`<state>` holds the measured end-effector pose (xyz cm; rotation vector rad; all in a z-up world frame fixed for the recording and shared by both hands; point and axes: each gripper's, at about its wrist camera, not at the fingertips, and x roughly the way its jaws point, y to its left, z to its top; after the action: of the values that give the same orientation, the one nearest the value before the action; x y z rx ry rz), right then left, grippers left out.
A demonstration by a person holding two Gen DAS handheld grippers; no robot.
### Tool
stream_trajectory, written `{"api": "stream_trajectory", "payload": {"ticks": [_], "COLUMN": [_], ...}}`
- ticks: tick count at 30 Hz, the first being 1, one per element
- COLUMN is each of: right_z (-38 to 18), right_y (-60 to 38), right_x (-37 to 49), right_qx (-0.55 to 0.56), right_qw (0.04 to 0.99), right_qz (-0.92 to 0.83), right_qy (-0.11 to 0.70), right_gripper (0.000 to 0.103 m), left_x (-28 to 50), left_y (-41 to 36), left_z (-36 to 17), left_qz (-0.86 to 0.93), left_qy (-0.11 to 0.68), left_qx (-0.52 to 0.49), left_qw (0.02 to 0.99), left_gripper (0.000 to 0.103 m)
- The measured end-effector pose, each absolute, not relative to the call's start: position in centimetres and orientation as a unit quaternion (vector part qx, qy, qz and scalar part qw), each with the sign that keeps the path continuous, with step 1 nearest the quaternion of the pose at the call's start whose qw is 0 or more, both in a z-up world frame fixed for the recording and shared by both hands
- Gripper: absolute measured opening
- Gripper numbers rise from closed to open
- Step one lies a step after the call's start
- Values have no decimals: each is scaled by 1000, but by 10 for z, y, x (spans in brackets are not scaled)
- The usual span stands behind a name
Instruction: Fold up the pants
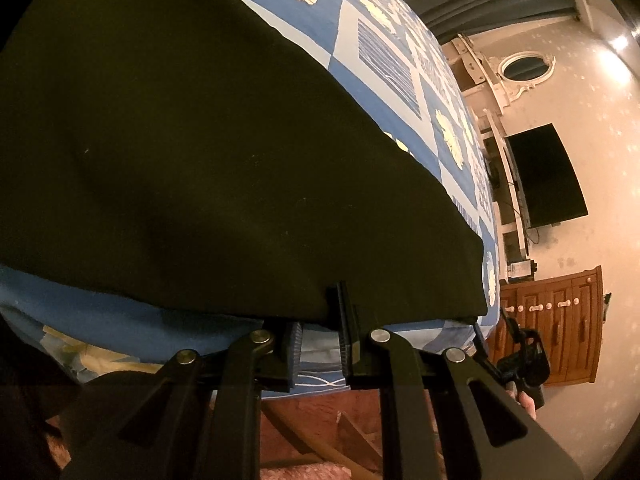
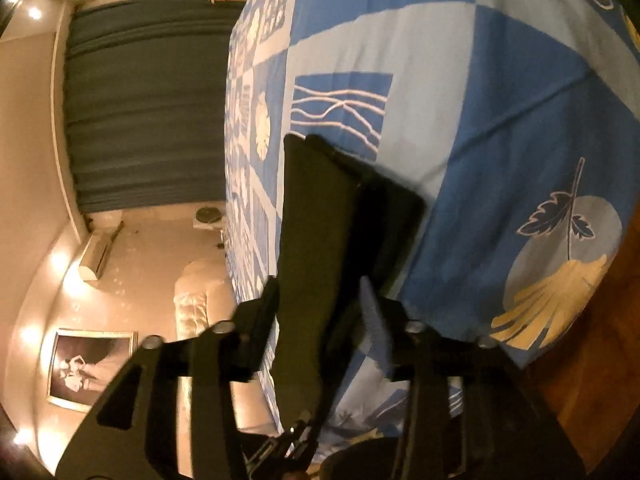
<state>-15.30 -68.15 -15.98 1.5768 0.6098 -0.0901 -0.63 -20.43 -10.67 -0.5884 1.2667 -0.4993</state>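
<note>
Dark pants (image 1: 192, 152) are seen spread flat on a bed covered by a blue patchwork bedspread (image 1: 384, 60) printed with cream shells and leaves. In the left wrist view the left tongs (image 1: 320, 332) are set at the near hem of the pants, close to a corner of the cloth; the jaws are drawn nearly together, the right-hand finger (image 1: 347, 320) lying against the hem, though whether cloth is actually pinched cannot be told. In the right wrist view the right tongs (image 2: 320, 308) are parted, with a long folded strip of the pants (image 2: 316, 240) running between the fingers and up across the bedspread (image 2: 480, 100); the pads are not seen pressing on it. A wall-mounted television (image 1: 548, 176) and a wooden cabinet (image 1: 560, 320) are visible beyond the bed, and grey curtains (image 2: 148, 100) and a framed picture (image 2: 88, 364) line the other wall
</note>
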Motion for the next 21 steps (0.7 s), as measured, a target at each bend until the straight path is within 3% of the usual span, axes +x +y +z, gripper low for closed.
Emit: {"api": "stream_trajectory", "payload": {"ticks": [13,15,16,17,21], "right_z": [-181,-175,-169,-164,-118], "right_y": [-693,-695,-696,-697,-694], "right_x": [-138,-131,-126,-124,-110], "right_qx": [704,678,655,638,537], "right_qw": [657,678,697,712,794], "right_qz": [-68,-73,-73,-71,-51], "right_qy": [260,275,282,284,280], "right_gripper": [56,45,24,12,11], "left_x": [-9,-8,-8,-8,-10], "left_y": [-204,-203,-204,-204,-208], "left_z": [-107,-107,-107,-107,-103], "left_qz": [-227,-228,-227,-227,-226], "left_qy": [575,576,576,576,572], "left_qx": [-267,-268,-269,-268,-257], "left_qw": [739,738,737,738,746], "left_gripper": [15,15,15,16,17]}}
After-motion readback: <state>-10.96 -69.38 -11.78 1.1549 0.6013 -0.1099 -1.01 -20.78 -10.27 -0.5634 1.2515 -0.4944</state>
